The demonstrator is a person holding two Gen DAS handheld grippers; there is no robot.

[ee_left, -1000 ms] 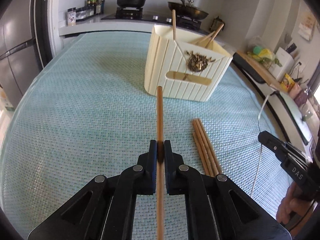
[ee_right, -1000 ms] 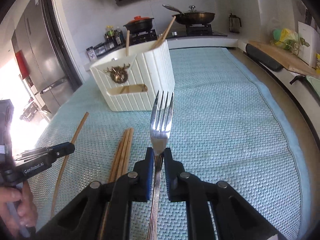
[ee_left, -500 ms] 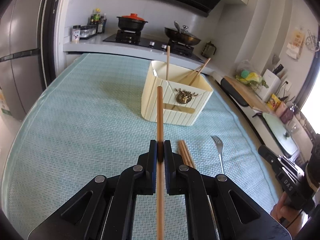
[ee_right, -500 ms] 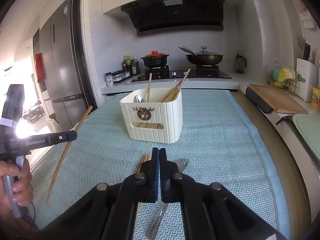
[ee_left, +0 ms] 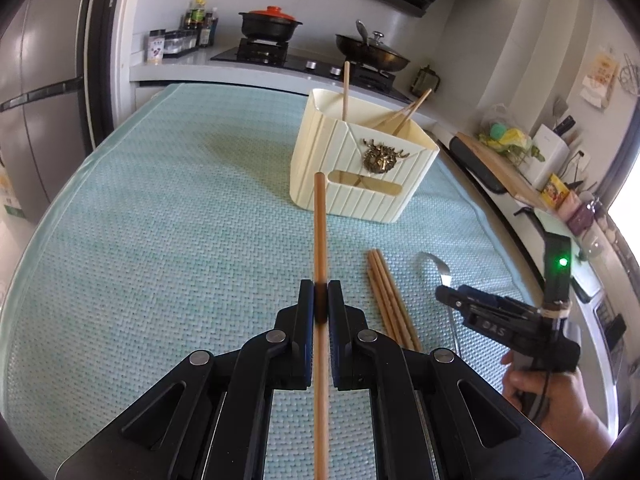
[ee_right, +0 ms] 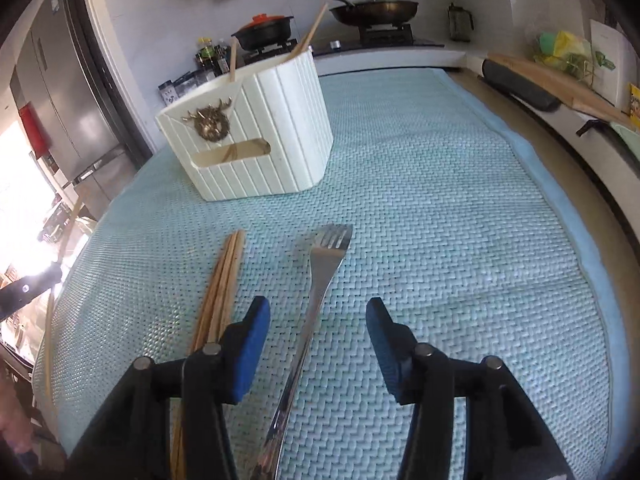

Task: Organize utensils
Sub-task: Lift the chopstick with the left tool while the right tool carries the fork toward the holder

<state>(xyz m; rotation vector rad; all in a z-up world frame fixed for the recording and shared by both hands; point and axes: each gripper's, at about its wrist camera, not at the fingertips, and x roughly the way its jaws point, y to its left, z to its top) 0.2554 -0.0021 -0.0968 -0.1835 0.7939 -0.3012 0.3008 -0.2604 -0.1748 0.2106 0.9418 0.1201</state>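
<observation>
My left gripper (ee_left: 320,292) is shut on a wooden chopstick (ee_left: 320,224) that points toward the cream ribbed utensil holder (ee_left: 360,176), which has several chopsticks standing in it. Three loose chopsticks (ee_left: 390,300) lie on the mat to the right. A steel fork (ee_right: 326,248) lies flat on the mat, its handle running between the blue pads of my right gripper (ee_right: 318,308). The right jaws are opening and the pads stand clear of the fork. The same bundle of chopsticks (ee_right: 224,280) lies just left of the fork, with the holder (ee_right: 256,136) beyond.
A pale green woven mat (ee_right: 440,200) covers the table. Behind it runs a kitchen counter with a hob, a black pot (ee_left: 270,24) and a wok (ee_left: 372,50). A fridge (ee_left: 36,92) stands at the left. A hand (ee_left: 548,392) holds the right gripper.
The right gripper was shut on the raised fork, then shut and empty high above it. Now it is low with jaws apart around the fork on the mat. The left gripper keeps its chopstick.
</observation>
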